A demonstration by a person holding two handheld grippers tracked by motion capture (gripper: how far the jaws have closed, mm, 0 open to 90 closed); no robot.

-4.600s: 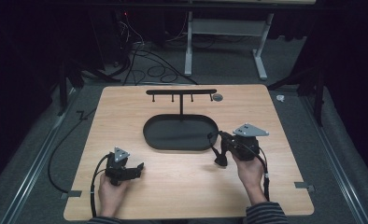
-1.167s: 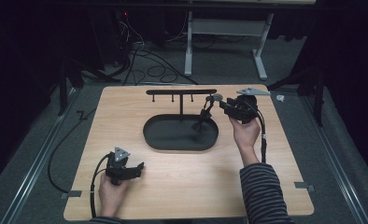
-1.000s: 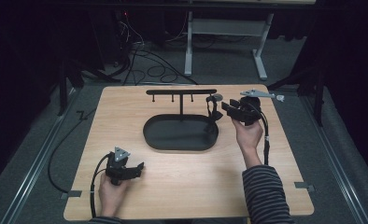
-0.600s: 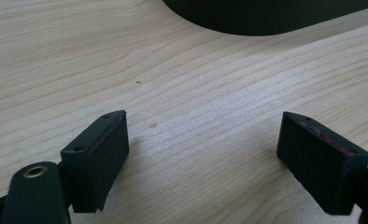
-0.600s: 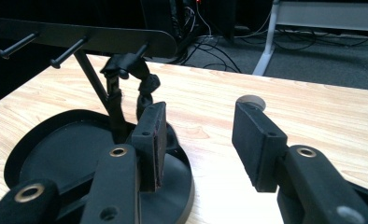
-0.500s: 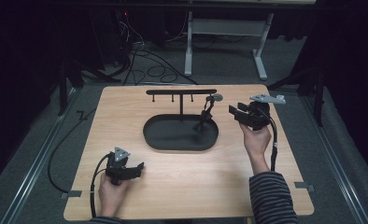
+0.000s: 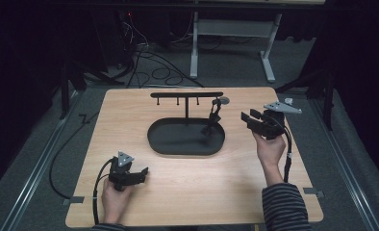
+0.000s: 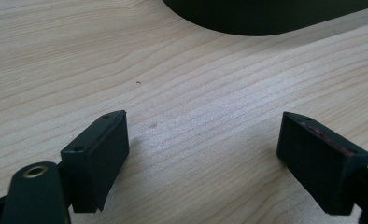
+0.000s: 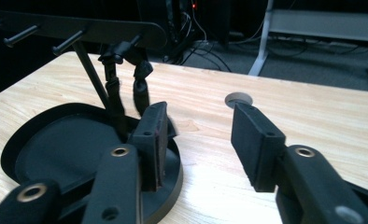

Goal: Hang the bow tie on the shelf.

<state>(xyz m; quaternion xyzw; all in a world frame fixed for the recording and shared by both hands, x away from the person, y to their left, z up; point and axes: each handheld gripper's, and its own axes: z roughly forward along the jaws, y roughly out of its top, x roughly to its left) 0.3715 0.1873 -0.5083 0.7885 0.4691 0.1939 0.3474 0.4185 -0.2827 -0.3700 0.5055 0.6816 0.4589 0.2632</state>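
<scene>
Two grippers are held over the pale wooden table [image 7: 192,192]. At the near left, the left gripper [image 7: 140,174] sits low on the wood, jaws wide apart and empty. Centre stands a black oval tray [image 7: 178,144] with a T-shaped peg rack [image 7: 186,95]; a dark strap-like item [image 7: 211,120] hangs from its rightmost peg. The right gripper [image 7: 245,118] is just right of the tray, jaws parted, holding nothing.

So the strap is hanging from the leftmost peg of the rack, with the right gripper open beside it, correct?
Not quite: the strap hangs from the rightmost peg of the rack, as the high view shows. The right gripper is indeed open beside it.
</scene>
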